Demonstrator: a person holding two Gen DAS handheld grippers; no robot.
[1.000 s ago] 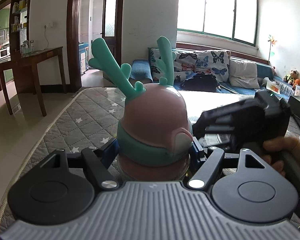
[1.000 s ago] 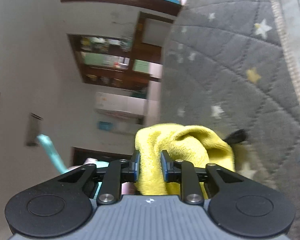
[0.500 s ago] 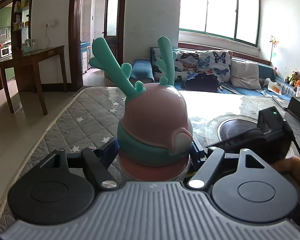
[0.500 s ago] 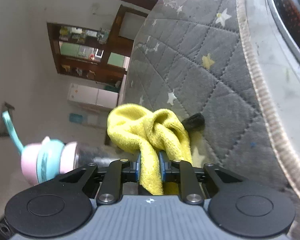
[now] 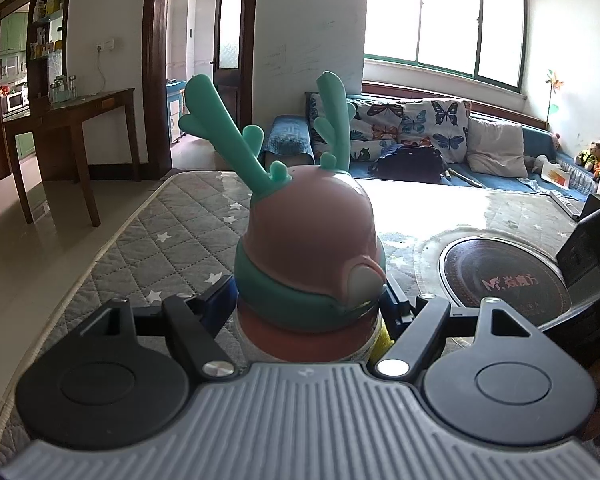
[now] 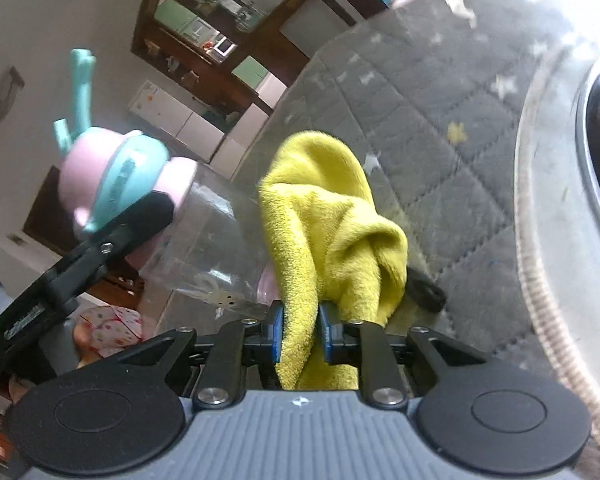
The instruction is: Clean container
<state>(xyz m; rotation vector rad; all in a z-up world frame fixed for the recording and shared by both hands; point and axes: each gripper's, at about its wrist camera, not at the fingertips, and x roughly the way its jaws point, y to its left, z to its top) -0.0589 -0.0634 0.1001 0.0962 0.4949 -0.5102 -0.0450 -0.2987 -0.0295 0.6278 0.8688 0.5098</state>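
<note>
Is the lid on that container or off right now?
On. The pink antlered lid sits capped on the clear container, which the left gripper grips just below it.

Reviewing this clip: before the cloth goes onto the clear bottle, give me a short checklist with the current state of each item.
1. Left tongs clamped on the bottle just below its pink lid: ok.
2. Right tongs shut on the yellow cloth: ok.
3. Cloth bunched ahead of the tongs, ready to wipe: ok.
4. Cloth touching the bottle wall: cannot tell; they overlap in the right wrist view.
5. Lid with green antlers seated: ok.
6. Dirt on the bottle: cannot tell, blurred.
</note>
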